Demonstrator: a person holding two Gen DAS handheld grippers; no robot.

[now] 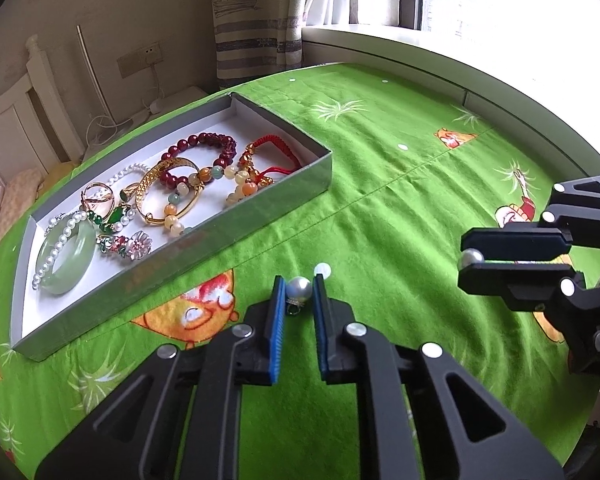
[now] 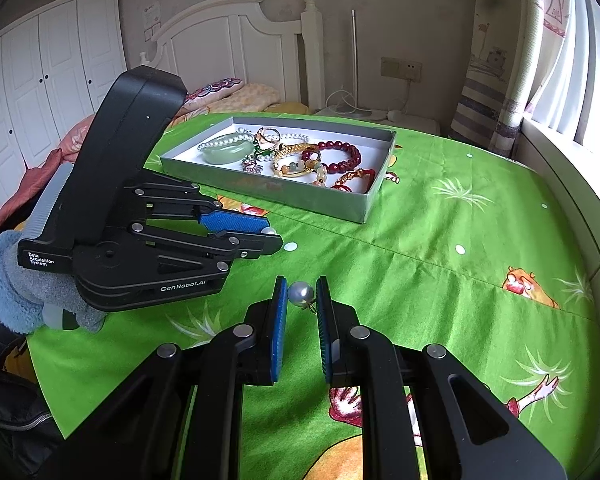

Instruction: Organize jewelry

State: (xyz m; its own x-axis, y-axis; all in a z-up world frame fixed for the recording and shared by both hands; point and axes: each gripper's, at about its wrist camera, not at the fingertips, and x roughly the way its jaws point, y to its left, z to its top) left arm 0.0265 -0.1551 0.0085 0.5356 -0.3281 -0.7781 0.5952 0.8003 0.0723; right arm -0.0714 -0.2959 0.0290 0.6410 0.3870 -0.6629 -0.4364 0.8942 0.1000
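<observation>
My left gripper is shut on a pearl earring with a small metal loop, just above the green bedsheet. My right gripper is shut on a second pearl earring; it shows at the right of the left wrist view. The left gripper appears in the right wrist view with a pearl at its tips. A grey jewelry box to the left holds a jade bangle, pearl strands, gold bangles, red bead bracelets and rings.
The green cartoon-print bedsheet covers the bed. A white headboard and pillows lie beyond the box. A window sill and curtain run along the far side. A wall socket with cables sits behind.
</observation>
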